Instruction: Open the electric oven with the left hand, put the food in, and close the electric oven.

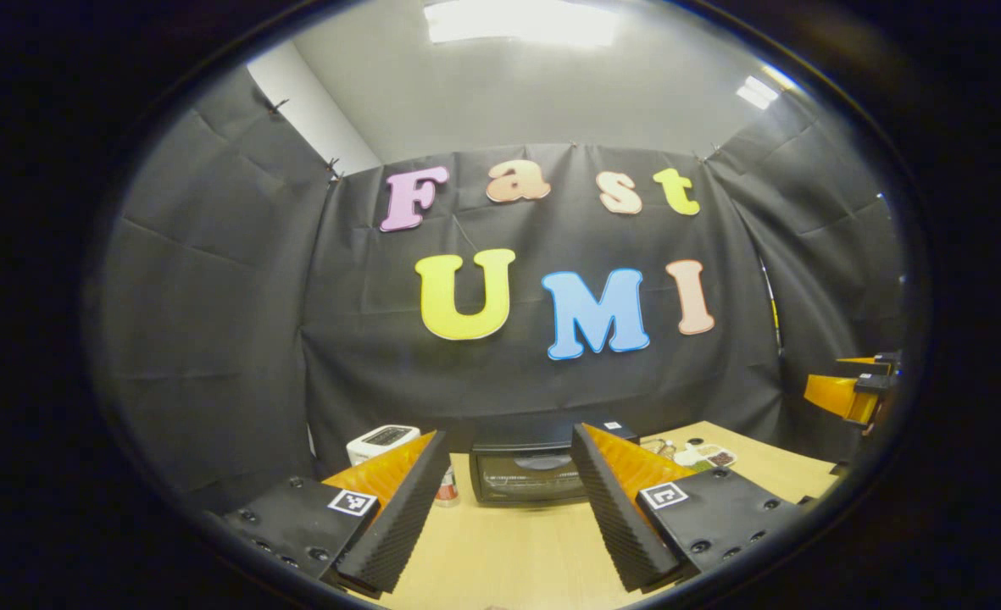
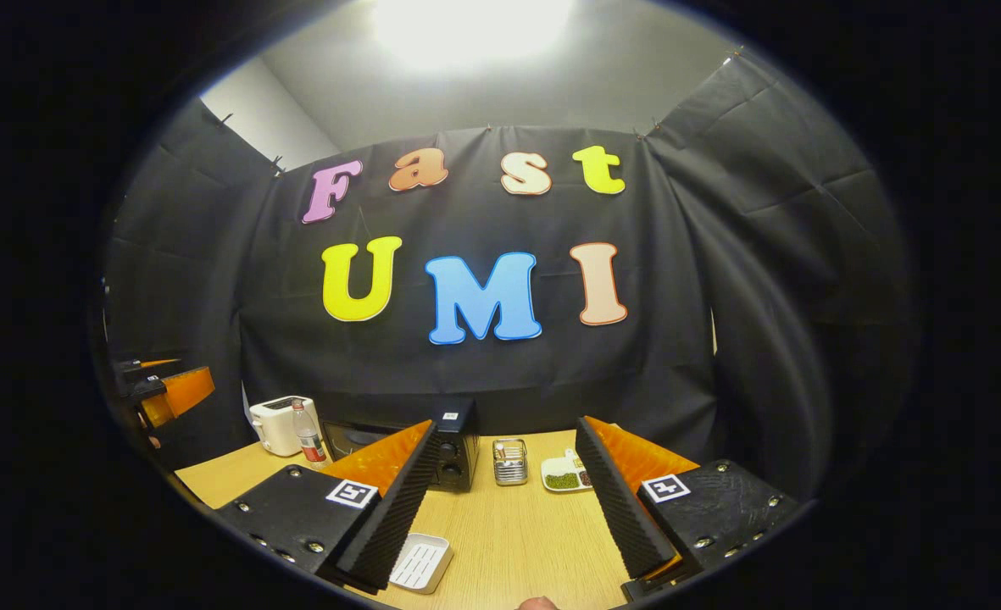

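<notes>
The black electric oven (image 1: 527, 476) stands at the back of the wooden table (image 1: 517, 551) with its glass door closed. My left gripper (image 1: 508, 440) hovers in front of it, open and holding nothing, the oven framed between its fingers. In the right gripper view the oven (image 2: 453, 449) is partly hidden behind one finger. A white divided plate with green food (image 2: 564, 476) lies right of the oven, also seen as the plate (image 1: 708, 457). My right gripper (image 2: 505, 428) is open and empty above the table.
A white toaster (image 2: 278, 424) and a small bottle (image 2: 308, 434) stand left of the oven. A metal wire basket (image 2: 510, 462) sits between oven and plate. A ridged white tray (image 2: 419, 562) lies near the front. The other gripper (image 1: 852, 394) hangs at the far right.
</notes>
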A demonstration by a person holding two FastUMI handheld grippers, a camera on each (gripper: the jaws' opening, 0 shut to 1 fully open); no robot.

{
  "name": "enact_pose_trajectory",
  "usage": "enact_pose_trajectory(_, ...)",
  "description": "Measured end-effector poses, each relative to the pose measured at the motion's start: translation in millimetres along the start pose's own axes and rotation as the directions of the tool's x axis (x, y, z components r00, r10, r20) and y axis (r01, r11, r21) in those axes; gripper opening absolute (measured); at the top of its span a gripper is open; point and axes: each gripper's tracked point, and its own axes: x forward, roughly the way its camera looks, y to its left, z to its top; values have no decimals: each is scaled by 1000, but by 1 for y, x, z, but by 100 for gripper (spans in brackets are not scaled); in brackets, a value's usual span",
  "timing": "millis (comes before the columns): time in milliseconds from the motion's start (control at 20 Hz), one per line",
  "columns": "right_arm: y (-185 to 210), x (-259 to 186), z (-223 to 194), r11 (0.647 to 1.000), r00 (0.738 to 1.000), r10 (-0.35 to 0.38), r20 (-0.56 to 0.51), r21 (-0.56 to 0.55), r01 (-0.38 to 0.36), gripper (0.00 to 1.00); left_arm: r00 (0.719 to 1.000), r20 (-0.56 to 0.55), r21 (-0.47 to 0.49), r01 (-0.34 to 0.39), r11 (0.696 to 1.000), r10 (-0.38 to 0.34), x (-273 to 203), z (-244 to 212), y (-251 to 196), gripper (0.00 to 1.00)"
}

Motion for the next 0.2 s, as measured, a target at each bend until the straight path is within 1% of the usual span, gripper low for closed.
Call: enact_pose_trajectory(200, 6, 0, 5, 1000, 1000, 0, 11, -13, 0, 97, 1000, -1, 0, -3, 1000, 3, 0, 1, 7, 100)
